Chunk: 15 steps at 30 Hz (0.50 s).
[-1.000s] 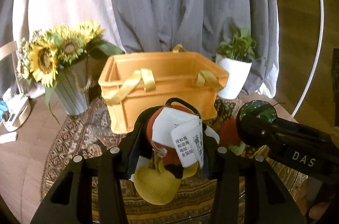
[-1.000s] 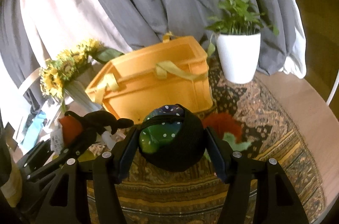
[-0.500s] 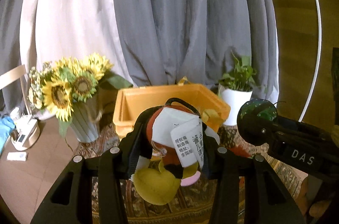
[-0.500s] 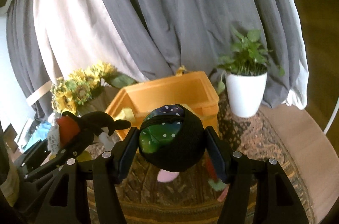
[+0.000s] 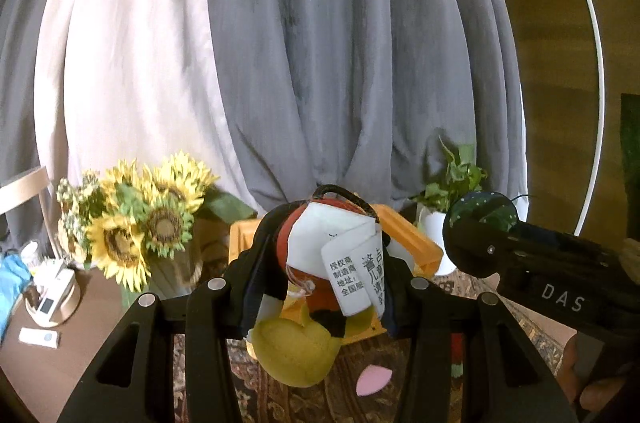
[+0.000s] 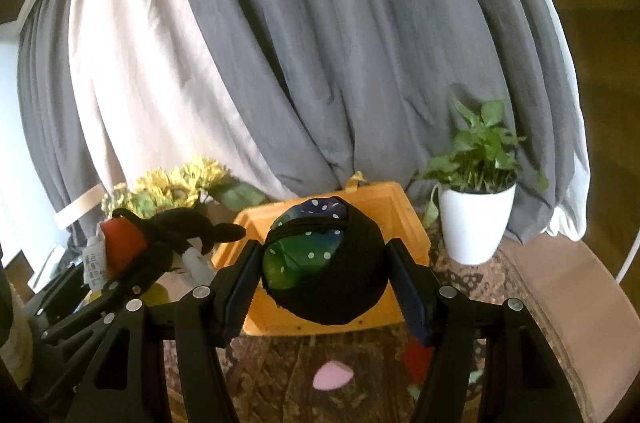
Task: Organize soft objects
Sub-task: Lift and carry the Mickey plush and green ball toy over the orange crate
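Behind everything hangs the curtain [image 5: 340, 63], grey folds with a pale panel at its left. In front of it sits your landmark, the orange crate [image 6: 394, 211], open at the top, on a patterned rug [image 6: 472, 279] spread over the desk [image 6: 576, 287]. To the right of the crate stands a leafy plant in a white pot [image 6: 474, 223]; to its left, a bunch of sunflowers [image 5: 136, 219] in a pale vase.

Your right claw [image 6: 324, 263] is up in front of the crate, its two pads pressed against the sides of a round black ball with a green, white-dotted patch [image 6: 320, 259], so that one is firmly gripped, held clear of the rug.

Your left claw [image 5: 324, 271] is level with it, just to the left of the crate's front, clamped on a plush toy [image 5: 312, 279]: red body, black parts, yellow feet dangling below, and white paper tags [image 5: 352, 263] flapping at the front.

Down on the rug, in front of the crate, lies a small pink piece [image 6: 333, 375], and near it to the right a red and green soft thing [image 6: 416, 363], partly hidden behind your right claw.
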{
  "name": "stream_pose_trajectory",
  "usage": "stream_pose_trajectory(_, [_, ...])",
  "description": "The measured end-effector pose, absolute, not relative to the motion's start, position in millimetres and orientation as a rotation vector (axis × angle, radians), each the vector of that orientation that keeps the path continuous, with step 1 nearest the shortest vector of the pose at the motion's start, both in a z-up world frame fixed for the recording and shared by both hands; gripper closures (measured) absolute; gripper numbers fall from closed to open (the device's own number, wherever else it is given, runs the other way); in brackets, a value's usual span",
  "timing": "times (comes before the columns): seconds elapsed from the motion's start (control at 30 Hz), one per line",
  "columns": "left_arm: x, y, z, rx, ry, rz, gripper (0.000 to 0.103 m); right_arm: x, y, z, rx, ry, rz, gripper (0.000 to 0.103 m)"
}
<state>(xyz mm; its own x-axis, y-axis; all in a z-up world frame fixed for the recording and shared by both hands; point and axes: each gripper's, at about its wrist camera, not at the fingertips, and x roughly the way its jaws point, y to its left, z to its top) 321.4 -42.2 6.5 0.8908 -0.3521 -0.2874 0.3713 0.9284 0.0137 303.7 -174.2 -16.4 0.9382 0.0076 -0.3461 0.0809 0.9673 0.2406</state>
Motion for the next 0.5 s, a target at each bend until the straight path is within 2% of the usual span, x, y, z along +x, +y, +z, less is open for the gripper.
stream_pose_trajectory(0.5, [373.7, -43.4, 20.4, 0.079, 0.244, -0.379, 0.057, 356.8, -176.1, 3.4, 0.229, 0.308, -0.033, 0.039])
